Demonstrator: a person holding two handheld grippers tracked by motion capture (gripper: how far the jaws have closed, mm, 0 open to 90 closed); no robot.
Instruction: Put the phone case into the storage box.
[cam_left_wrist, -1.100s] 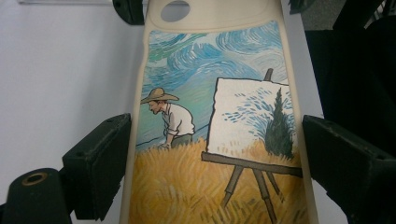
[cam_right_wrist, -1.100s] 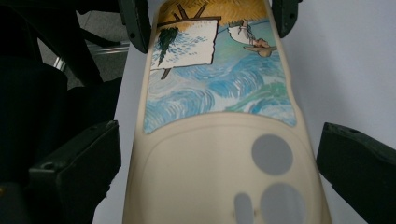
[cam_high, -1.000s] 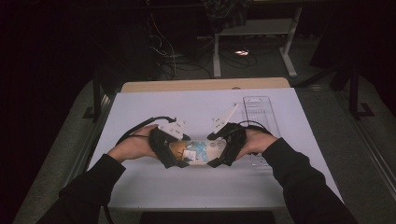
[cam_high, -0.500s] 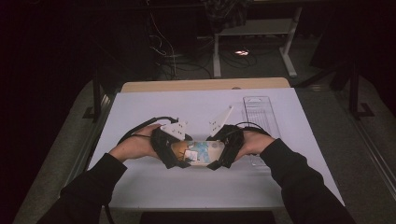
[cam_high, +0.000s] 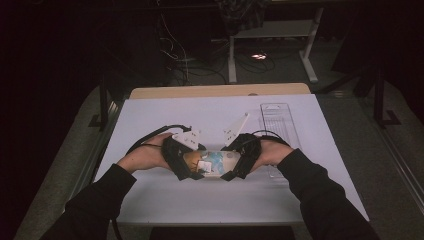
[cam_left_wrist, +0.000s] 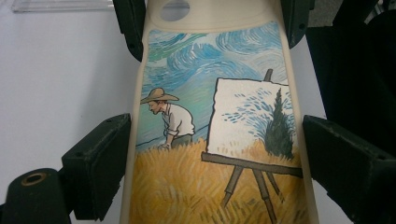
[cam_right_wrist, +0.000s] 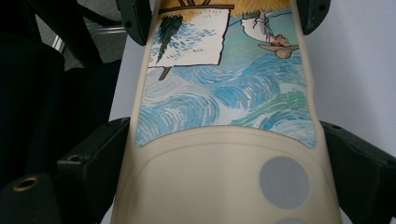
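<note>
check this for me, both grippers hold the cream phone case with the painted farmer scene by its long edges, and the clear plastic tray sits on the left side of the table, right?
Not quite. The clear plastic tray sits on the right side of the white table, as the high view shows. The rest holds: the left gripper and right gripper both hold the cream phone case with the painted farmer scene by its long edges.

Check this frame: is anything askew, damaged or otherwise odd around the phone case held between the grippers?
Nothing stands out. The phone case looks intact, its painted print clean, held at one end by the left gripper and at the other by the right gripper. The clear tray lies flat and straight on the white table.
</note>
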